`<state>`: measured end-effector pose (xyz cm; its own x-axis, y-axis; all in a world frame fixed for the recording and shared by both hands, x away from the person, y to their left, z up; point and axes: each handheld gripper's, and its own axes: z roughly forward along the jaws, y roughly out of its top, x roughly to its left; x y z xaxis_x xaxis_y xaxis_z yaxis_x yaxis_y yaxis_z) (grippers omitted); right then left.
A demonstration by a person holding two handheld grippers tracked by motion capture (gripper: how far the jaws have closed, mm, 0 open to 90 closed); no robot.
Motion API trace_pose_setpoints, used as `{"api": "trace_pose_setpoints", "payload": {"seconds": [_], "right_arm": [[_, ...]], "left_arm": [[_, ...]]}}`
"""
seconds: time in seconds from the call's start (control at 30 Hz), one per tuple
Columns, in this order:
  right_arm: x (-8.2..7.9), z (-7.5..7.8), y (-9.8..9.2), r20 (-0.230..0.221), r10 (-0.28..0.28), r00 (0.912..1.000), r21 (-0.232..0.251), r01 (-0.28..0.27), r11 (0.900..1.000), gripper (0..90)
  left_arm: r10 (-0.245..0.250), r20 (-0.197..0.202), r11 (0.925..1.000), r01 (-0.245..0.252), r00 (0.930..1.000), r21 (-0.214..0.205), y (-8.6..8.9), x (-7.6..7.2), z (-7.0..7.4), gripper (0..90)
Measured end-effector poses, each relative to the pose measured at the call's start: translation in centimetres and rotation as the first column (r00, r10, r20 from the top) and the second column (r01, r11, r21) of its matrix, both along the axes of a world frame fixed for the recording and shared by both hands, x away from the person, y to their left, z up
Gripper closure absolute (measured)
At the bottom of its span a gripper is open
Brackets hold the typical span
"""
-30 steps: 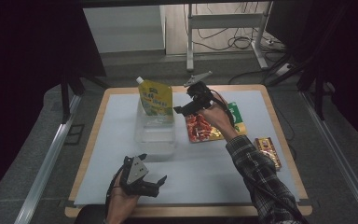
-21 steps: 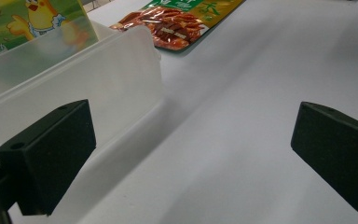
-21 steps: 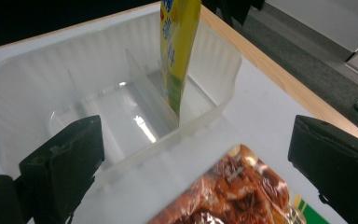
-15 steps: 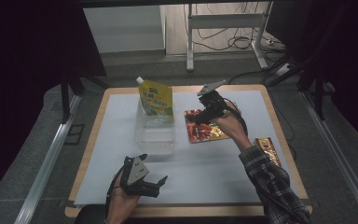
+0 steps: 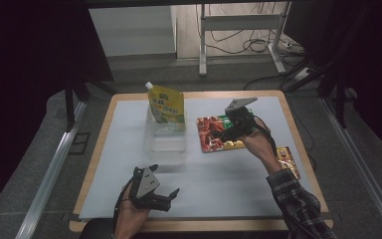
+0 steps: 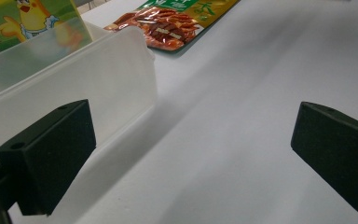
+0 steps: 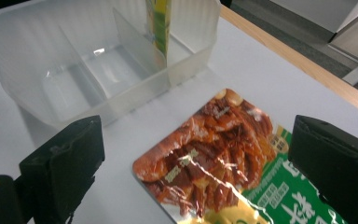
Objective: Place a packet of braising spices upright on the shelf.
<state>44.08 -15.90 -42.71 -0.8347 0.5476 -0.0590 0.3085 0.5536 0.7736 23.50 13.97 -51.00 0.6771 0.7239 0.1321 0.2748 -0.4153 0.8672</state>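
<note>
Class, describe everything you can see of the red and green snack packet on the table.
The snack packet is a flat, glossy foil pouch lying face up on the white mat. Its printed face shows reddish food, with a green panel and a yellow corner. It lies right of the clear plastic container, apart from it. The right gripper hovers over it, jaws open.

My right gripper (image 5: 227,130) hovers over the snack pack (image 5: 213,133), just right of the clear bin (image 5: 165,139). A yellow pouch (image 5: 167,105) stands in the bin's far end. My left gripper (image 5: 165,198) rests well nearer than the bin, jaws apart.
</note>
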Motion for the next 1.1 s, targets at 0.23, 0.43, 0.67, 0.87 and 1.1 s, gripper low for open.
{"api": "trace_pose_setpoints", "payload": {"seconds": [0.23,0.43,0.67,0.87,1.1], "right_arm": [[-0.9,-1.0,-1.8,-0.001,-0.026,0.9997,0.016,0.026,0.9995,3.5],[-1.1,-1.7,-3.2,-0.012,-0.057,0.9983,0.017,0.057,0.9982,3.5],[-1.3,-2.3,-5.2,-0.011,-0.110,0.9939,0.017,0.110,0.9938,3.5],[-1.0,-3.1,-6.6,-0.008,-0.152,0.9883,0.003,0.152,0.9883,3.5],[-0.5,-3.7,-7.7,-0.003,-0.190,0.9819,-0.017,0.189,0.9817,3.5]], "left_arm": [[-0.001,0.005,1.0000,0.001,1.0000,-0.007,0.0,0.0,0.0,0.0],[-0.003,0.007,1.0000,0.004,1.0000,-0.002,-0.1,-0.1,0.0,0.0],[-0.007,0.006,1.0000,0.007,1.0000,0.001,-0.2,-0.1,-0.1,0.0],[-0.011,0.007,0.9999,0.011,0.9999,0.009,-0.3,-0.1,-0.1,0.0],[-0.012,0.008,0.9999,0.012,0.9999,0.006,-0.3,-0.1,-0.1,0.0]]}}
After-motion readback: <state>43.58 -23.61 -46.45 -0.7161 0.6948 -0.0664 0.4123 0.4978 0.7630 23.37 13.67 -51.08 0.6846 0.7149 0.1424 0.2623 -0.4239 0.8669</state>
